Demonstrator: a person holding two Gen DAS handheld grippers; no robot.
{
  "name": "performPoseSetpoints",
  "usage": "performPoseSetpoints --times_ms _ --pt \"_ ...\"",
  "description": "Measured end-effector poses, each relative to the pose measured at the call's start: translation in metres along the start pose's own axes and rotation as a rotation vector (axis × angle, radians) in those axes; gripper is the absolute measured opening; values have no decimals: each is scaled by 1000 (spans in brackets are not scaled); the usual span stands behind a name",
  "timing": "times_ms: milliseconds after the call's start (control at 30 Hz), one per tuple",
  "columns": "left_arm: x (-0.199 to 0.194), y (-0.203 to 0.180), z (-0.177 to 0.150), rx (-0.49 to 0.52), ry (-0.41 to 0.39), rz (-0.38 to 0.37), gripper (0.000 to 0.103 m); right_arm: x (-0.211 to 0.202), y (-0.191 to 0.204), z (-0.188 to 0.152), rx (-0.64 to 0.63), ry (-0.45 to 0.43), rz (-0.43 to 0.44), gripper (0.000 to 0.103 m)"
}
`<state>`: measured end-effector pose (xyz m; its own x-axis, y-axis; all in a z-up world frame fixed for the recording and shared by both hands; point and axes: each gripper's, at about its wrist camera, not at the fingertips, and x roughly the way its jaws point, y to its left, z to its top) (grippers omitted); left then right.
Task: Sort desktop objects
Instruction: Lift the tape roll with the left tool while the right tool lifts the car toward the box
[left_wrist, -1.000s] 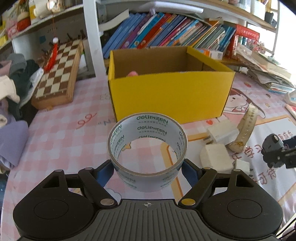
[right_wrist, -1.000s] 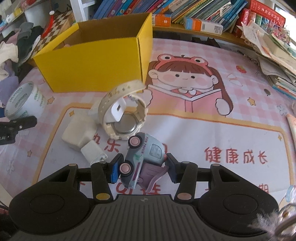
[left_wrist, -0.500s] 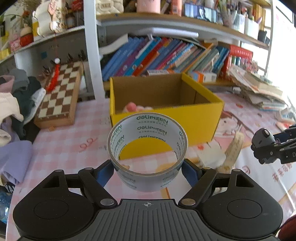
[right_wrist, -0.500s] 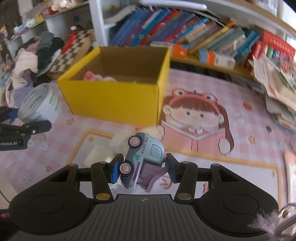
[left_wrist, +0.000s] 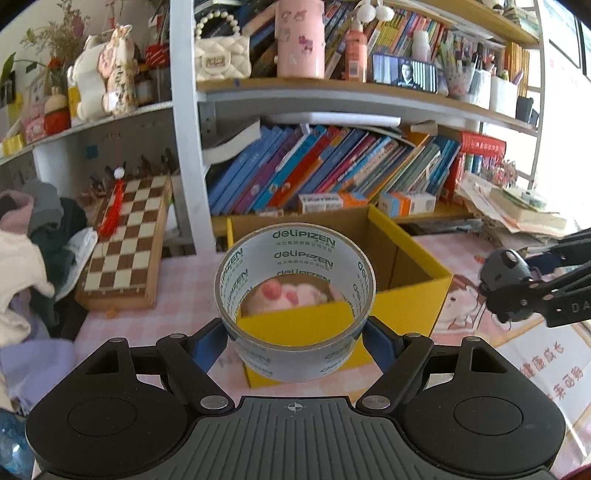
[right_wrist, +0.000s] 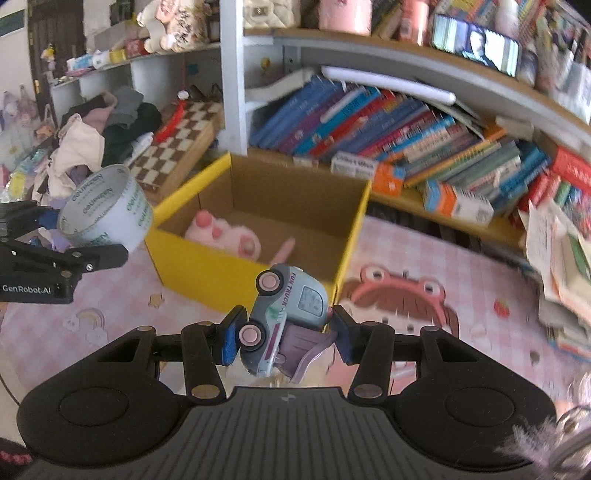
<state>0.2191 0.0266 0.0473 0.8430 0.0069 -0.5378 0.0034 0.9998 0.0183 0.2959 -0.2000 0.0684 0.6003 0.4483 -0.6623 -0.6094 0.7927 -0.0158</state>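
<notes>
My left gripper (left_wrist: 295, 341) is shut on a roll of clear tape (left_wrist: 295, 295) printed "delipizen", held above the table just in front of the open yellow box (left_wrist: 406, 295). It also shows in the right wrist view (right_wrist: 105, 206) left of the box (right_wrist: 258, 229). My right gripper (right_wrist: 284, 332) is shut on a blue toy truck (right_wrist: 284, 314) with pink wheels, held tilted above the box's near wall. A pink plush toy (right_wrist: 221, 232) lies inside the box.
A chessboard (left_wrist: 125, 236) leans at the left by a pile of clothes (left_wrist: 33, 251). Bookshelves with leaning books (left_wrist: 325, 170) stand behind the box. Stacked papers (left_wrist: 517, 210) lie at the right. The table has a pink checked mat (right_wrist: 443, 266).
Both grippers have risen and moved toward the yellow box with their loads. The box's inside and the pink plush now show; the chargers and watch on the mat have left view.
</notes>
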Motion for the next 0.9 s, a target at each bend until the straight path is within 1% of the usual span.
performPoseSetpoints --times_ms 300,567,800,900 --pt "22 -4 21 27 -16 -1 81 17 -2 40 -99 -59 30 47" --pt "42 -7 41 51 -31 -1 81 47 -4 63 -173 -57 46 47" --pt "64 -2 55 46 -24 9 81 77 -7 84 -257 -67 50 47" --pt "77 0 61 56 -16 17 81 93 -10 91 -279 -56 55 47"
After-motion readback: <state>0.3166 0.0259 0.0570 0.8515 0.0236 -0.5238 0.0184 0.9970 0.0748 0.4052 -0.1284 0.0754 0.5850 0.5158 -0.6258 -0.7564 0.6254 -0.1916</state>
